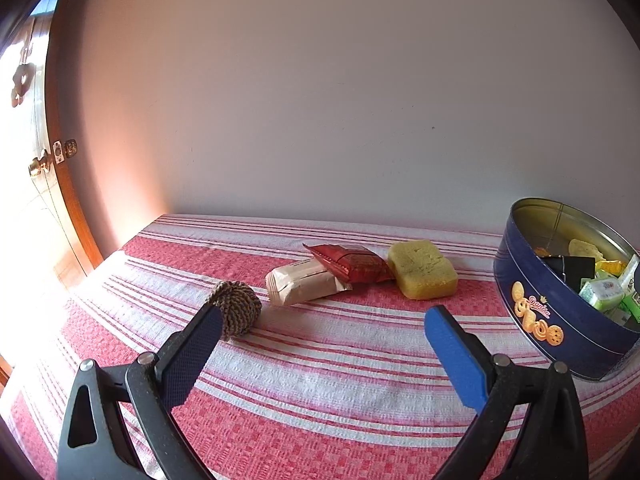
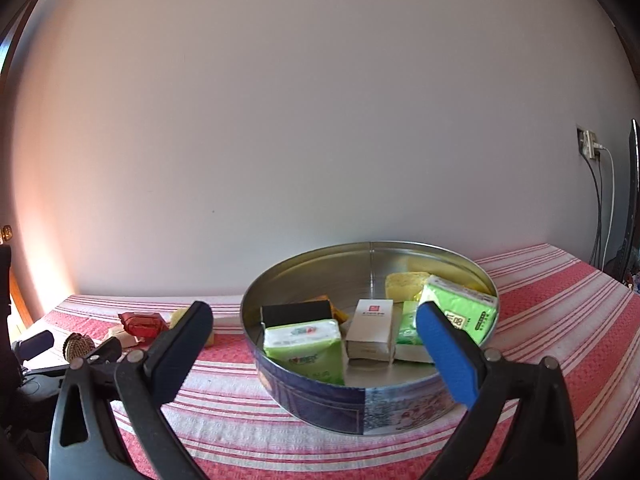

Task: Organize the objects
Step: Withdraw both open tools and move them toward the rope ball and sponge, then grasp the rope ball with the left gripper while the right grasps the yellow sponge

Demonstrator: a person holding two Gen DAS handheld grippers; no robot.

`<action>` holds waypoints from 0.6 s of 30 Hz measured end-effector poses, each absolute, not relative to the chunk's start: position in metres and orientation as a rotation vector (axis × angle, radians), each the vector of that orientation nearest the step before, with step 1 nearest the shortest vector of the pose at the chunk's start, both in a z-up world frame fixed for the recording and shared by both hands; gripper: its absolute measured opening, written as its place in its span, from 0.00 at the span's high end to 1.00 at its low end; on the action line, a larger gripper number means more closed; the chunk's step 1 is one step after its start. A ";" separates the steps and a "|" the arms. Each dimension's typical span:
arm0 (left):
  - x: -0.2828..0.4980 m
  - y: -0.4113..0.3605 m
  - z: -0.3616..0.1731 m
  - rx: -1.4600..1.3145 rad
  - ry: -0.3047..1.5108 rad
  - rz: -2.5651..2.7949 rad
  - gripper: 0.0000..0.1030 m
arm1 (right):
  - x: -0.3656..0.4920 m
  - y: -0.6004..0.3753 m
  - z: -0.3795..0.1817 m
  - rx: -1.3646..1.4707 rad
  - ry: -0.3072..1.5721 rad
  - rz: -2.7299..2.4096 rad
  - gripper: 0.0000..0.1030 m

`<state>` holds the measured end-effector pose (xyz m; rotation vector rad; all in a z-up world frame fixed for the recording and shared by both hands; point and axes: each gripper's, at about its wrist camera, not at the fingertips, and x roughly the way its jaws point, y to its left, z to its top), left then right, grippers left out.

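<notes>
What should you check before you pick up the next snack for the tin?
1. Left hand-held gripper open and empty: ok.
2. Right hand-held gripper open and empty: ok.
3. Tin lid off: ok.
4. Room left in the tin: ok, bare floor shows.
5. Red packet free to lift: ok, it lies on top, overlapping the beige packet.
6. Yellow cake and woven ball clear of the left fingers: ok.

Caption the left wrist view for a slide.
Open left gripper faces woven ball, two snack packets, yellow sponge; blue tin at right.
</notes>
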<state>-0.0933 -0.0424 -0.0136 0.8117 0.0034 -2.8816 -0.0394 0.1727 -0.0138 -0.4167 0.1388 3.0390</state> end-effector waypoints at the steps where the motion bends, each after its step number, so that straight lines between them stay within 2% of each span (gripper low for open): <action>1: -0.098 -0.051 -0.015 0.826 0.011 -2.864 0.01 | -0.041 0.166 -0.014 -0.426 0.137 3.052 0.00; 15: -0.180 -0.142 -0.051 1.206 0.305 -2.654 0.01 | -0.090 0.090 -0.027 -0.700 0.083 3.203 0.00; 18: -0.184 -0.146 -0.056 1.244 0.336 -2.657 0.01 | -0.113 0.073 -0.033 -0.818 0.062 3.223 0.07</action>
